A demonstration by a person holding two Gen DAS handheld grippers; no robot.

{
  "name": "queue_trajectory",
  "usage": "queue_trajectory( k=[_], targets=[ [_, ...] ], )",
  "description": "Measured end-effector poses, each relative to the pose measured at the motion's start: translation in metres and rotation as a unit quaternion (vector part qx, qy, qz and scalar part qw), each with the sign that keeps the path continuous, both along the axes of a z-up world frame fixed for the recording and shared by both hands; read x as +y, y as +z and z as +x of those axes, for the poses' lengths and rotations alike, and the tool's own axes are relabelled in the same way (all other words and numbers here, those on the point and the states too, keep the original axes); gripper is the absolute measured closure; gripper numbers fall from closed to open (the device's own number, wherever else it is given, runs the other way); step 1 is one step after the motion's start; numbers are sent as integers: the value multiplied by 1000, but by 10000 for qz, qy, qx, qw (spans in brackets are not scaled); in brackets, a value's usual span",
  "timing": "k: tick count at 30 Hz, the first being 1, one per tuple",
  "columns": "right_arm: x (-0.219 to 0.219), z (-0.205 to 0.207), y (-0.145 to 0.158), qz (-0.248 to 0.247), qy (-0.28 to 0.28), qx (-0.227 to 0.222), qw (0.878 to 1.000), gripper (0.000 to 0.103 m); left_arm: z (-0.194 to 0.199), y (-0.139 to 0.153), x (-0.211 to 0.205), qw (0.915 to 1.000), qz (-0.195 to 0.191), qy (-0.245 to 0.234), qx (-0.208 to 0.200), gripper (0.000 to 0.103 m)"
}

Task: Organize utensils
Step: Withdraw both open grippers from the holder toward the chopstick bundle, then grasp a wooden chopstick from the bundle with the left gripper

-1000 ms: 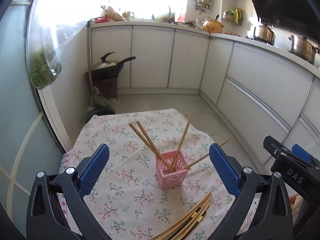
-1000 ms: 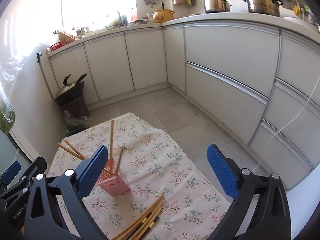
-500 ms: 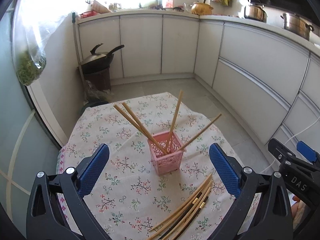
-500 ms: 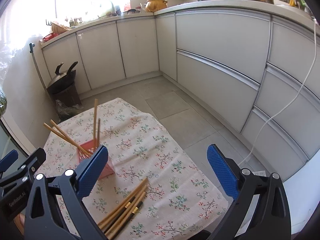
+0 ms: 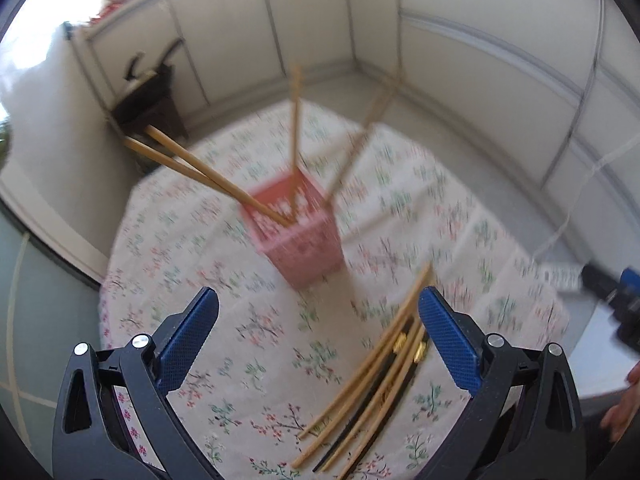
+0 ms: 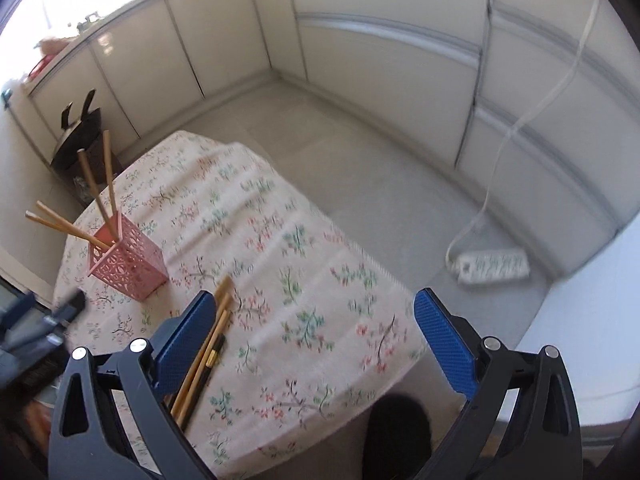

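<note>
While both tools are hanging above the table w/ nothing between their blue pads, the job is looking only partly done. Nearest in the left wrist view, the left gripper [image 5: 318, 332] is spread wide and empty, hovering over the floral tablecloth [image 5: 256, 332]. Just beside its right-hand pad, the loose chopstick bundle [image 5: 372, 384] is lying flat on the cloth: several light wooden sticks plus at least one dark pair w/ gold bands, fanned slightly, tips pointing toward the holder. Those are what is left to sort, approx. half a dozen, exact count unclear due to overlap.

Further out, the pink lattice holder [image 5: 296, 232] is standing upright near the table's middle, apart from the bundle. Four wooden chopsticks [image 5: 208, 174] are already sitting in it, splaying out at different angles – two leaning left together, one nearly vertical, one tilting right. That view is blurring from motion.

On the other side, the right gripper [image 6: 316, 332] is likewise gaping open and carrying nothing, its left pad overlapping the bundle's upper ends. Beyond the table, a white power strip [image 6: 492, 266] is resting on the floor.
</note>
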State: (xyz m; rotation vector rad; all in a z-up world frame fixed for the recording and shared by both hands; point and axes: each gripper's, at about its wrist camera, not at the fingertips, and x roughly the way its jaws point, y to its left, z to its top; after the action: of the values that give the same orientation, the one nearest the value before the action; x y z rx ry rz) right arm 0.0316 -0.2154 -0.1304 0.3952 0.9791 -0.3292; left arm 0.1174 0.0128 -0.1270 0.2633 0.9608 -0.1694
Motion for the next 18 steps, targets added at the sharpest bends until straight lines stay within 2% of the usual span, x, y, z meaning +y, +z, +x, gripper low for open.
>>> queue_trajectory(
  k=[3, 7, 10, 12, 14, 18],
  targets=[
    [-16, -3, -9, 329, -235, 123, 9991, 7, 7, -23, -8, 9990, 0, -45, 451, 7],
    [-30, -3, -25, 835, -372, 409, 9950, 7, 22, -53, -20, 9924, -288, -126, 1192, 7],
    [-39, -5, -34, 1169, -481, 575, 9903, 7, 32, -68, -38, 9869, -491, -221, 1519, 9],
    [-44, -6, -37, 1284, -571, 614, 9882, 7, 39, -73, -51, 9855, -506, -314, 1591, 16],
    [-48, -7, -38, 1286, -636, 609, 9878, 7, 44, -79, -68, 9862, -394, -476, 1535, 30],
    [-53, -7, -40, 1311, -616, 644, 9874, 7, 57, -94, -89, 9880, -155, -558, 1431, 48]
  ],
)
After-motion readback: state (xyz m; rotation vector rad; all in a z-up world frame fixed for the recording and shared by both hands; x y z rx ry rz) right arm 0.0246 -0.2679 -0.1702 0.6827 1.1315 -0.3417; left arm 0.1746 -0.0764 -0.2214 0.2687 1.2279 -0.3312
